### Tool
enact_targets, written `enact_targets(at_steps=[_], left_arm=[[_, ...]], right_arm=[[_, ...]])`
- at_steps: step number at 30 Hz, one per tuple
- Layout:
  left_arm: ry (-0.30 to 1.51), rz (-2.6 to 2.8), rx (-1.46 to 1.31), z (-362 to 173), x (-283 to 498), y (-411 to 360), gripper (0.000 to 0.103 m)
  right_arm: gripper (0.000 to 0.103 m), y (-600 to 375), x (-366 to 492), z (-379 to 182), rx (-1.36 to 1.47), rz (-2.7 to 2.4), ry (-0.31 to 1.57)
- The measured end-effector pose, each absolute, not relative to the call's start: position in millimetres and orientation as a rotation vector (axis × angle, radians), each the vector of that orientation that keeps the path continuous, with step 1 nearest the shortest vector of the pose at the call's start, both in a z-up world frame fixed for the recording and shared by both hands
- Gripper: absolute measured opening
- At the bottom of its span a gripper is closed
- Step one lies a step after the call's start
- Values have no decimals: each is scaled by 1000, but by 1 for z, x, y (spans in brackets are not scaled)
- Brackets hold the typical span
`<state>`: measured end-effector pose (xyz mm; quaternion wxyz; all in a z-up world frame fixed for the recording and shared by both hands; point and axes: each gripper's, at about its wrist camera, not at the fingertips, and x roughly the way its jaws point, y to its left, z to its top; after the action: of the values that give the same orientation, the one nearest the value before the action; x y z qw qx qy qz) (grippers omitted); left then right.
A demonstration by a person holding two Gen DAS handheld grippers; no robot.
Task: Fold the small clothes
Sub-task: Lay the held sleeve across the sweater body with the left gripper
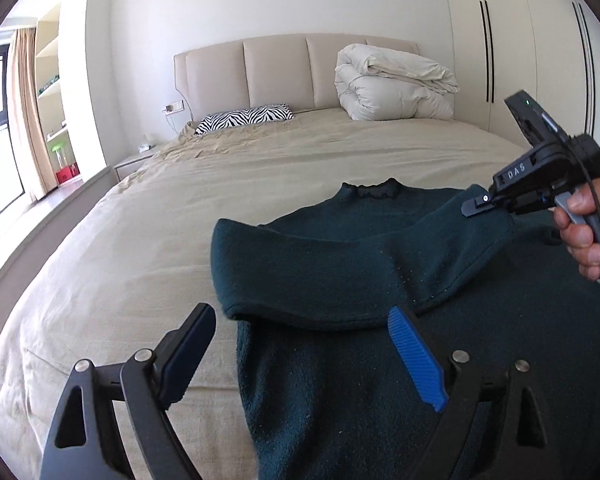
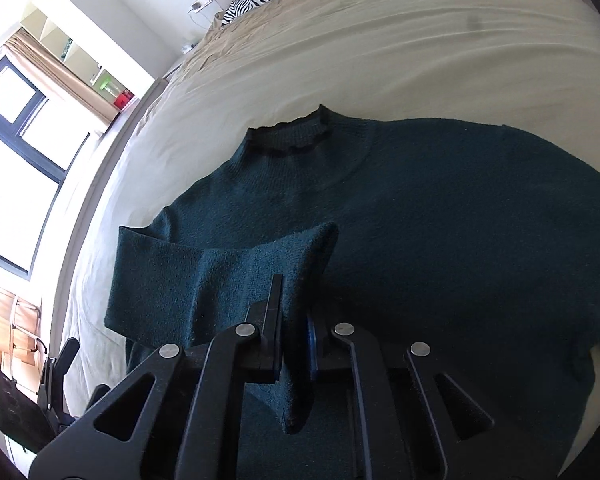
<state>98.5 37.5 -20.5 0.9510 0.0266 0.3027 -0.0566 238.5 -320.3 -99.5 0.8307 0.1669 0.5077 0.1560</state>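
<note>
A dark green knitted sweater [image 1: 340, 264] lies on the bed with its collar [image 1: 376, 190] pointing to the headboard. One sleeve is folded across the chest. My left gripper [image 1: 300, 320] is open and empty, just above the sweater's lower left part. My right gripper [image 2: 294, 300] is shut on the sleeve [image 2: 220, 280] and holds its cuff end over the sweater body [image 2: 440, 220]. The right gripper also shows in the left wrist view [image 1: 476, 204], held by a hand over the sweater's right shoulder.
The bed [image 1: 140, 240] has a beige sheet. A folded white duvet [image 1: 392, 84] and a zebra pillow [image 1: 244, 118] lie by the headboard. A wardrobe [image 1: 540, 40] stands on the right, a window and shelves [image 1: 48, 80] on the left.
</note>
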Motion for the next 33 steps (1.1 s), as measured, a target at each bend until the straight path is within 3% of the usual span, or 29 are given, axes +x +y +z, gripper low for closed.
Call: enact_targets(at_steps=[6, 9, 14, 18, 28, 30, 33], left_arm=[[681, -150, -329, -9, 142, 108, 63], [708, -187, -439, -12, 162, 126, 45], [734, -219, -500, -18, 189, 129, 26], [788, -246, -473, -31, 213, 116, 19], [986, -209, -404, -94, 282, 100, 17], [984, -207, -417, -102, 292, 104, 10], [989, -207, -429, -101, 306, 108, 9]], right_arm=[[8, -393, 254, -113, 364, 189, 1085], [8, -410, 258, -119, 369, 170, 1088], [8, -413, 263, -135, 385, 158, 1098], [8, -414, 261, -143, 403, 154, 1098], [8, -426, 255, -154, 487, 195, 1071], [8, -429, 252, -156, 513, 212, 1065], [9, -431, 249, -155, 517, 225, 1058]])
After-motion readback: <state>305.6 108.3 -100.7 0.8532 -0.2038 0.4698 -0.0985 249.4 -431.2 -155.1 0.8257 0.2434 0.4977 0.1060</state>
